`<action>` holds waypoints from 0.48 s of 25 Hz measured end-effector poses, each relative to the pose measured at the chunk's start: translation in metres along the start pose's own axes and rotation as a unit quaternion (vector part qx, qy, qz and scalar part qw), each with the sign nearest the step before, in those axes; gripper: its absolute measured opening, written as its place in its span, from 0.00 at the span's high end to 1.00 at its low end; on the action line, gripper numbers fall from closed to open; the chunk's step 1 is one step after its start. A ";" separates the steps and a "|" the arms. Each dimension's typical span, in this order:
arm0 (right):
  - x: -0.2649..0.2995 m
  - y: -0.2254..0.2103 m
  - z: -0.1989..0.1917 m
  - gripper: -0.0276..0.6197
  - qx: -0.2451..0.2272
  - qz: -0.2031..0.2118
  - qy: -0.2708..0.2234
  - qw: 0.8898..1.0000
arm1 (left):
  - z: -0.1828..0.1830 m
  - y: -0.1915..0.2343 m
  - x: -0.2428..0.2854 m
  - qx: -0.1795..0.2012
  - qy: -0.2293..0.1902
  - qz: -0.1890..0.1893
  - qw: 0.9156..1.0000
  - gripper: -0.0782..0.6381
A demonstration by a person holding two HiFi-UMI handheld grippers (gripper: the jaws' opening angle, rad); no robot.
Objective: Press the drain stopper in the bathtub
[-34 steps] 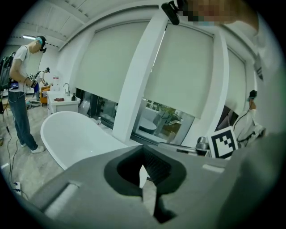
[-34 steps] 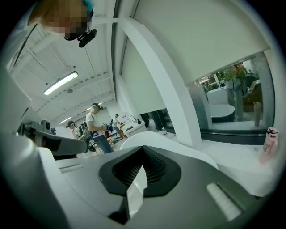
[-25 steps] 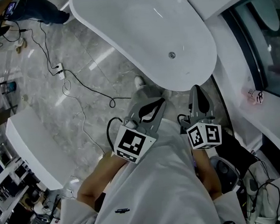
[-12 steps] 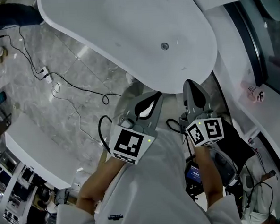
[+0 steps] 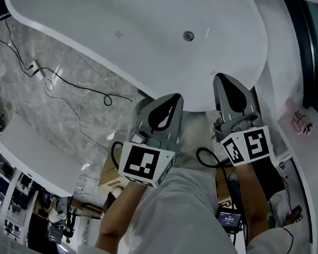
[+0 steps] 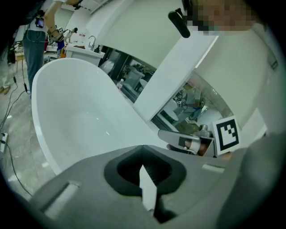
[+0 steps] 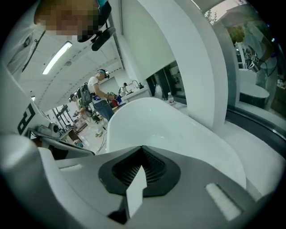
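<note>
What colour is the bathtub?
The bathtub is plain glossy white, shown best in the head view.

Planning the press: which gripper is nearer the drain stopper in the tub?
Right, slightly. The right gripper is below and right of the drain stopper, at the near rim of the bathtub; the left gripper sits lower, below-left of it.

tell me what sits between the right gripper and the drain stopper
In the head view, only the bare white inner surface of the bathtub lies between the right gripper and the drain stopper; nothing else sits there.
</note>
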State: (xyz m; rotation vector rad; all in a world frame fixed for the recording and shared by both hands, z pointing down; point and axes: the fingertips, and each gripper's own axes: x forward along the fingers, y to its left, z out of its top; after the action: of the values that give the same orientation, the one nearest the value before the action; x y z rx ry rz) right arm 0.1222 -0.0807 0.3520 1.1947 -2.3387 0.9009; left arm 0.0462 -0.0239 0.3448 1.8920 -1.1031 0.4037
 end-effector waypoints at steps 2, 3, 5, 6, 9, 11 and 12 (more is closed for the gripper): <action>0.012 -0.015 -0.015 0.95 0.005 -0.002 0.007 1.000 | -0.012 0.011 0.017 -0.002 0.000 0.006 1.000 0.89; 0.019 -0.022 -0.023 0.95 0.005 -0.003 0.011 1.000 | -0.017 0.016 0.025 -0.003 -0.002 0.009 1.000 0.89; 0.032 -0.035 -0.041 0.95 0.005 -0.005 0.020 1.000 | -0.028 0.027 0.040 -0.019 -0.002 0.011 1.000 0.89; 0.039 -0.041 -0.050 0.95 0.007 -0.006 0.025 1.000 | -0.036 0.033 0.047 -0.031 0.001 0.012 0.999 0.89; 0.059 -0.056 -0.072 0.95 0.012 -0.011 0.037 0.999 | -0.058 0.052 0.069 -0.049 0.014 0.025 0.998 0.89; 0.073 -0.064 -0.083 0.95 0.017 -0.012 0.042 0.999 | -0.071 0.066 0.081 -0.063 0.020 0.035 0.997 0.89; 0.080 -0.066 -0.088 0.95 0.020 -0.013 0.045 0.999 | -0.077 0.070 0.086 -0.071 0.024 0.036 0.997 0.89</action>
State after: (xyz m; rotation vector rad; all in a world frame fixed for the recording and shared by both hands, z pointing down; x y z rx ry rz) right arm 0.1331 -0.0964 0.4872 1.1727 -2.2395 0.9767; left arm 0.0474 -0.0220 0.4800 1.7138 -1.1407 0.4001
